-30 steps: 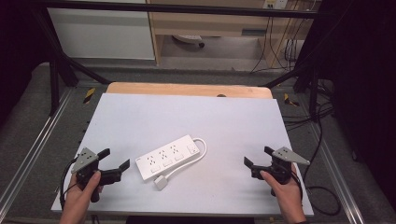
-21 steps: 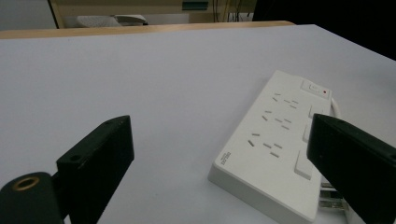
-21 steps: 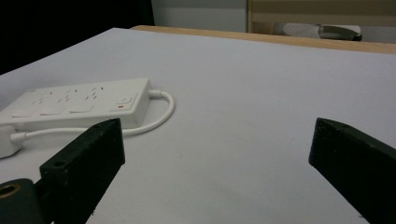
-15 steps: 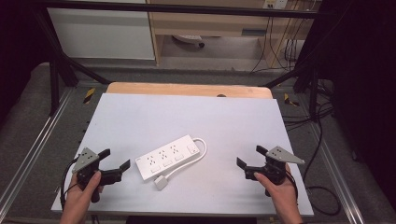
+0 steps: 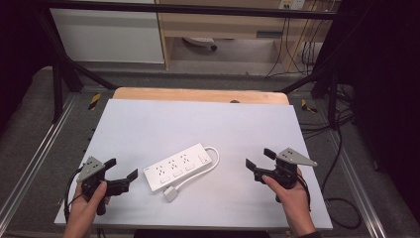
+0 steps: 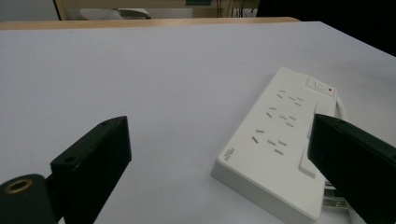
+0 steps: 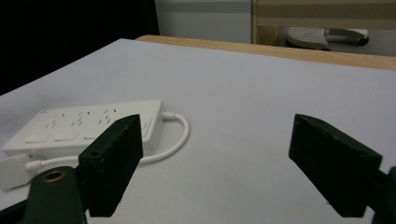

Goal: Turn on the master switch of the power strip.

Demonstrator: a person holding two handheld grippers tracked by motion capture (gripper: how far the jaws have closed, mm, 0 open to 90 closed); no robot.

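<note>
- While the left gripper (image 5: 122, 168) stays put, jaws spread and empty, right gripper (image 5: 257, 158) has edged inward toward the power strip (image 5: 181, 167).
- Right jaws also wide apart, empty; looks like the approach is starting.

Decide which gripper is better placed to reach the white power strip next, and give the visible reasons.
Left, probably. The left gripper sits open right beside the power strip's near end, its fingers already facing it. The right gripper, also open, stands farther off, past the looped cord.

White power strip (image 5: 180, 166): three socket groups, switch at the far end. Lies flat and diagonal on the table (image 5: 198, 124); cord (image 5: 210, 163) loops back to white plug (image 5: 170, 194) beside it.
</note>
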